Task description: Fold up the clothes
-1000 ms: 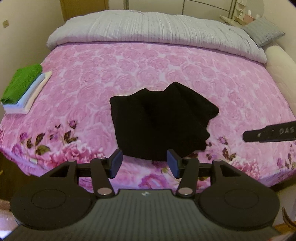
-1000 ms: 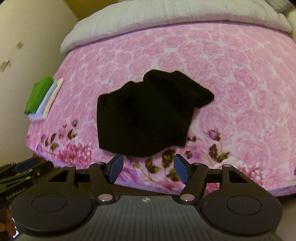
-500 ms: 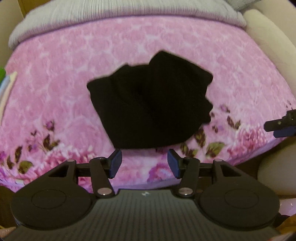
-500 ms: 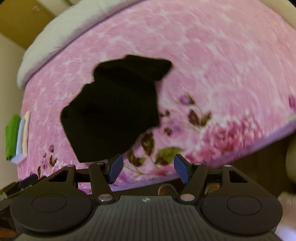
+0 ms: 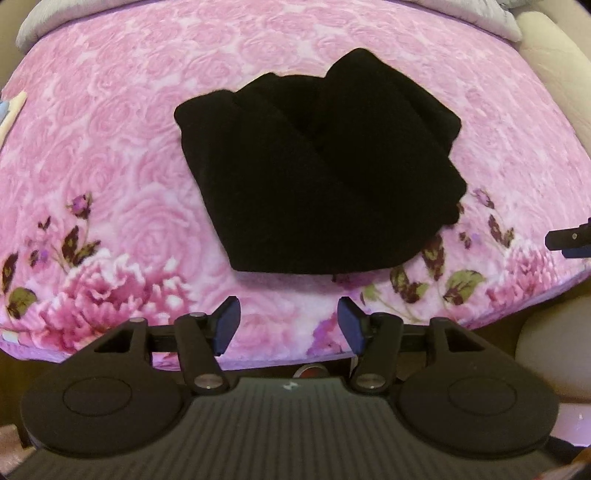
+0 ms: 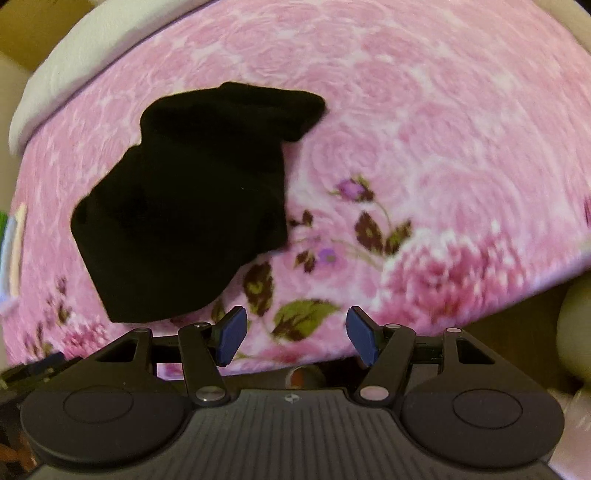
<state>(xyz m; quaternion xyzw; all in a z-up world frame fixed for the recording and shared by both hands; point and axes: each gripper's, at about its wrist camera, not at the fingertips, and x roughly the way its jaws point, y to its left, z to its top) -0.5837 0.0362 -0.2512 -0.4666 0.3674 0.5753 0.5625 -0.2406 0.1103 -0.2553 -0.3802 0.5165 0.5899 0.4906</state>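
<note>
A black garment [image 5: 317, 173] lies loosely folded on the pink floral bedspread [image 5: 110, 147], near the bed's front edge. My left gripper [image 5: 288, 325] is open and empty, just short of the garment's near edge. My right gripper [image 6: 293, 336] is open and empty, to the right of the garment [image 6: 192, 206] and above the bedspread's [image 6: 443, 147] front edge. The tip of the right gripper shows at the right edge of the left wrist view [image 5: 569, 238].
A grey duvet [image 5: 472, 14] lies across the head of the bed. A folded stack of cloths [image 6: 11, 251] sits at the bed's left edge. A cream cushioned piece [image 5: 554, 62] stands to the bed's right, and a pale round object [image 5: 550, 354] below it.
Both grippers have moved in closer and lower toward the bed's front edge. The right gripper has swung right, so the garment now sits left in its view. Both stay open.
</note>
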